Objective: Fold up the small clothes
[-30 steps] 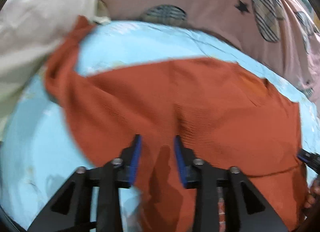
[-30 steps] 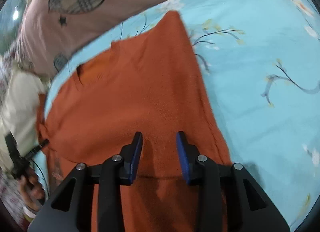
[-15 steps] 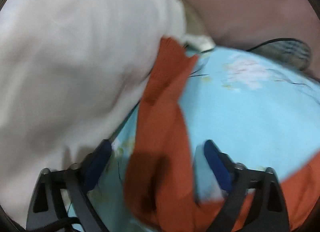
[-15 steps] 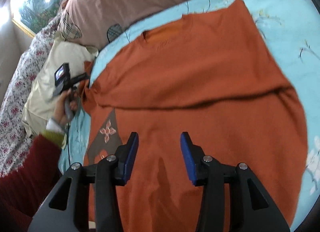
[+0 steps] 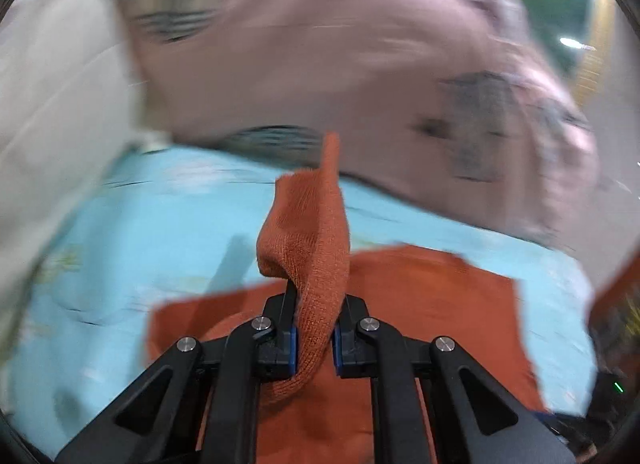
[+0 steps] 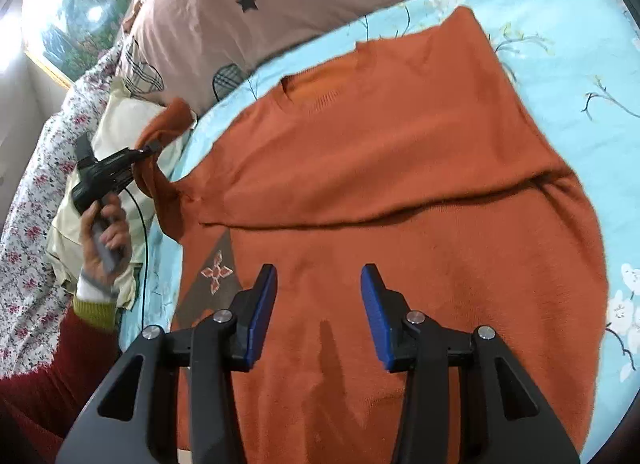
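The right wrist view showed the whole orange sweater (image 6: 400, 192) lying flat on the blue bed sheet (image 6: 568, 64). The left wrist view showed only a small part of it, and most of that picture was blurry. Only the right view showed the person's left hand (image 6: 105, 242) and red sleeve.

In the left wrist view the left hand-held gripper (image 5: 314, 338) was closed tight on a bunch of the sweater's sleeve (image 5: 316, 240). The sleeve end stuck up past the fingers. In the right view this hand-held gripper (image 6: 150, 150) was lifted at the left side of the sweater, close to the cream cloth (image 6: 120, 120). The sleeve hung from it back down to the sweater's body.

The right hand-held gripper (image 6: 318, 312) was held wide open over the sweater's lower part, and it gripped nothing. Its blue pads (image 6: 374, 312) pointed toward the collar.

The sweater's collar (image 6: 316, 86) pointed away, toward the pink pillow (image 6: 248, 24). Its long way ran from the right hand-held gripper up to that pillow. A fold line crossed its middle from side to side.
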Demonstrator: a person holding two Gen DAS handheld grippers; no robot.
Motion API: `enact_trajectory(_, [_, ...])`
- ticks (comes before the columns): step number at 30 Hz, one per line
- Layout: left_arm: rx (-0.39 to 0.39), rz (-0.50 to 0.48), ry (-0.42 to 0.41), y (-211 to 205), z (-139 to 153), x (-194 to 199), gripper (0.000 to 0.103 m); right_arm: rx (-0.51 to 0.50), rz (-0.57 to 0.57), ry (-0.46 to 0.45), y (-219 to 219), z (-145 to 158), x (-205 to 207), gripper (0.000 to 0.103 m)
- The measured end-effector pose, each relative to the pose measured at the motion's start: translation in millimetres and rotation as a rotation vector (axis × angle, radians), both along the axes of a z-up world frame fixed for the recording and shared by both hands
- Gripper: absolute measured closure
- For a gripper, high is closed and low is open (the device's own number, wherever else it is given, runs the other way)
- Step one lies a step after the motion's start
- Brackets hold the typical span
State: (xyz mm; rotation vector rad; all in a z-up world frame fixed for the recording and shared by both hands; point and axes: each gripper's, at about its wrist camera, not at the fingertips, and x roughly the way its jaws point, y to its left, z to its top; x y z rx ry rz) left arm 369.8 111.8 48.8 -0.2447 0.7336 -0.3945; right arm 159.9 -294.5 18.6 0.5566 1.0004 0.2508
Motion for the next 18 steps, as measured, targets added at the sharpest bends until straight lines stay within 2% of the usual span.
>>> enact_trajectory(2, [-0.037,-0.136,-0.013,-47,5,-16,0.092,-0.003,-0.017,-0.002,-5,2,-2,0.058])
enact_trajectory(4, [-0.043,-0.234,0.000,-82,-2,-24,0.092,0.004,-0.039,0.001,-13,2,-4,0.058])
enact_trajectory(9, [0.033,-0.449,0.084,-174,-52,-28,0.092,0.001,-0.089,0.001,-28,1,-5,0.058])
enact_trajectory(11, [0.086,-0.484,0.124,-199,-74,-24,0.091,-0.008,-0.105,0.004,-33,-1,-3,0.058])
enact_trajectory(13, [0.161,-0.466,0.168,-218,-96,-18,0.088,-0.020,-0.114,0.011,-37,-3,2,0.058])
enact_trajectory(16, [0.184,-0.426,0.204,-217,-108,-9,0.082,-0.061,-0.120,0.014,-39,-6,14,0.058])
enact_trajectory(18, [0.174,-0.395,0.196,-205,-103,-14,0.062,-0.077,-0.114,0.008,-39,-7,25,0.058])
